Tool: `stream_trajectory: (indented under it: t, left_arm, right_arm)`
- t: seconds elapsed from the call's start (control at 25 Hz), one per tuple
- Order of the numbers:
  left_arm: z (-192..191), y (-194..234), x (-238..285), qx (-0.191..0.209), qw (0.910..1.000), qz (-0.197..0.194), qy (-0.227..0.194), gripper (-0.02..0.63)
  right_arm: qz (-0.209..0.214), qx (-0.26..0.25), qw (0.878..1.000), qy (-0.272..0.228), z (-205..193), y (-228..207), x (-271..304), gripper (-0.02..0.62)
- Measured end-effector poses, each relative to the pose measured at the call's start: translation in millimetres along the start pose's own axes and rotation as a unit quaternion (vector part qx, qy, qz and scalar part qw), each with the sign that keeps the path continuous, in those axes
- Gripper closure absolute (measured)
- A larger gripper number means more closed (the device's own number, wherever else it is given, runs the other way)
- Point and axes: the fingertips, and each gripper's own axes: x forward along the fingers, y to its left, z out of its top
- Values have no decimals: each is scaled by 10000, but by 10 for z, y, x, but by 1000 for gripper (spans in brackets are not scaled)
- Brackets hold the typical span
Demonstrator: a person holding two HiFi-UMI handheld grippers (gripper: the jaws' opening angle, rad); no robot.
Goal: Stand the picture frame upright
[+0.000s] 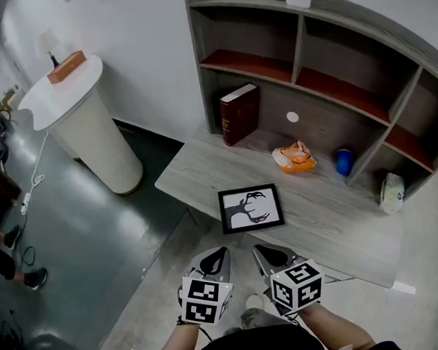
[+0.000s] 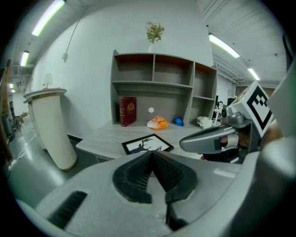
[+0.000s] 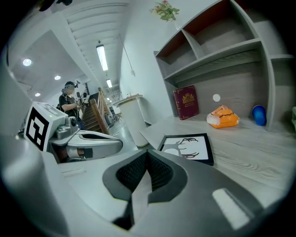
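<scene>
Black picture frame (image 1: pixel 251 208) flat on desk (image 1: pixel 342 229)

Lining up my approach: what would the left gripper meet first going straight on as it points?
Probably the picture frame, lying flat on the desk straight beyond the shut left gripper. Depth is unclear, so the desk's front edge could come first.

Bare tabletop (image 1: pixel 334 222) lets you in from six o'clock of the picture frame (image 1: pixel 251 208); book (image 1: pixel 240 114) blocks twelve, orange packet (image 1: pixel 294 158) one, blue cup (image 1: pixel 344 161) two.

Bright even light from ceiling tubes (image 2: pixel 224 45); soft shadows; gripper views fisheye-warped (dark vignetted corners).
</scene>
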Motion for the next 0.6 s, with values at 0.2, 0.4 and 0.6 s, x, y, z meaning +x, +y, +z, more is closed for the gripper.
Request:
stream_trajectory:
  t: [0.2,0.4,0.6]
  left_arm:
    - [107,28,206,112,9999,-10,53,611]
    - [224,48,381,245,9997,21,63,611]
    - [296,-19,524,398,9991,-154,75,609]
  right_arm:
    - [67,22,10000,-21,94,-144,104,597]
    - [37,86,9999,-53,154,-310,129,597]
    - [-68,228,9997,-56,129,-438,125,597]
